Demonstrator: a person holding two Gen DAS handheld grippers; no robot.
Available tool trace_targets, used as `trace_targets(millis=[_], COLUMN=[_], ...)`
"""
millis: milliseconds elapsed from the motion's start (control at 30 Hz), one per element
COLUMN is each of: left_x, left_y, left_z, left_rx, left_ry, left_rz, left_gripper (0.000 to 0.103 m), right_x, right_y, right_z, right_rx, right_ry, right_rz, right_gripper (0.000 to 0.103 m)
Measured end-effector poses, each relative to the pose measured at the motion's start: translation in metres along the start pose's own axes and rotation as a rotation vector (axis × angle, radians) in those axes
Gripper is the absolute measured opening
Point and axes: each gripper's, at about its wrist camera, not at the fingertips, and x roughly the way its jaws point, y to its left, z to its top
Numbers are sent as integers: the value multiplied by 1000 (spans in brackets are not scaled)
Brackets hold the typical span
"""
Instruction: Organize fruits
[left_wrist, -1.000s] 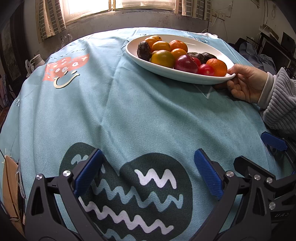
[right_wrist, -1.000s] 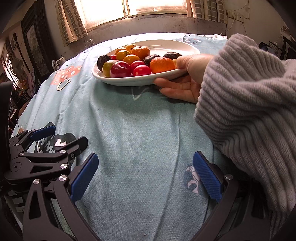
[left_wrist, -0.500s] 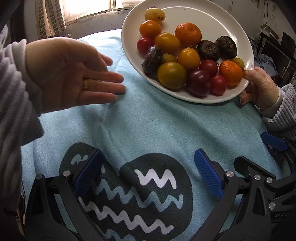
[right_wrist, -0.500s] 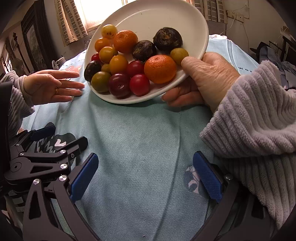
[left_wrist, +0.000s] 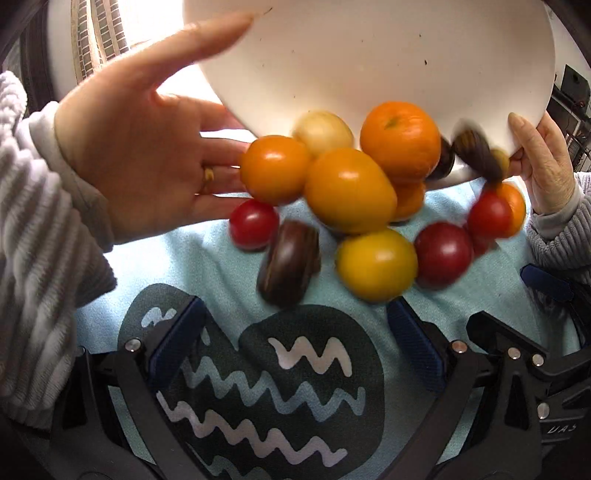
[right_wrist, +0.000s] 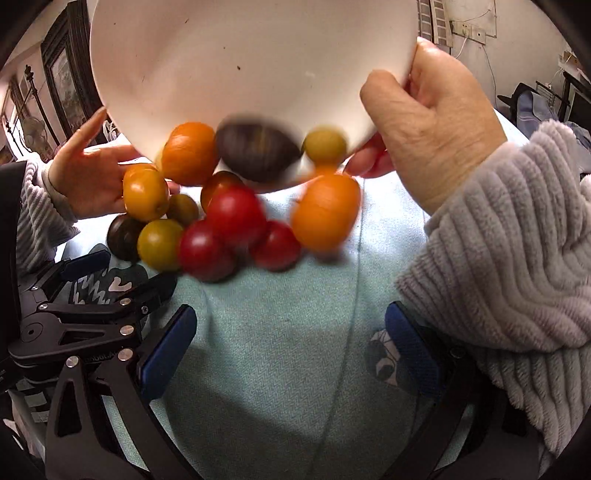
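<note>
Tipped steeply now, where half a second ago it was only tilted, the plate (left_wrist: 369, 55) spills its fruit toward both sets of tongs.

Both tongs lie idle on the tablecloth (right_wrist: 280, 350): the left tongs (left_wrist: 295, 325) are spread wide with nothing between the blue pads, and the right tongs (right_wrist: 291, 332) are likewise spread and empty. Just ahead of them fruit is tumbling and blurred: a dark plum (left_wrist: 290, 264), a yellow tomato (left_wrist: 376, 264), red tomatoes (right_wrist: 236, 218), and a mandarin (left_wrist: 400, 142) at the plate's lower rim. Beyond, a bare right hand (right_wrist: 428, 122) grips the rim and a bare left hand (left_wrist: 147, 147) shields the far-left side. Judging by the blur, the pour is best slowed and kept low, with the tongs taken up only once the fruit settles.
</note>
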Motion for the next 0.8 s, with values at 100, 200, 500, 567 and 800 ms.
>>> trace_targets(millis=[100,200,500,567,800], left_x=[0,-1,-2,-2,-3], left_y=[0,-1,-1,-1,-2], left_z=[1,2,3,3,6], left_rx=[0,-1,1,1,1], left_ry=[0,0,0,0,1], left_rz=[0,-1,0,0,0], left_gripper=[101,101,101,101,101], right_x=[0,0,-2,-2,-3], right_y=[-1,0,-2,-2,-7], right_z=[0,1,2,2,3], right_rx=[-1,-5,-9,-9,-9], right_ry=[1,2,4,5,4], right_rz=[0,-6,-10,-10,-10], right_gripper=[102,102,102,102,102])
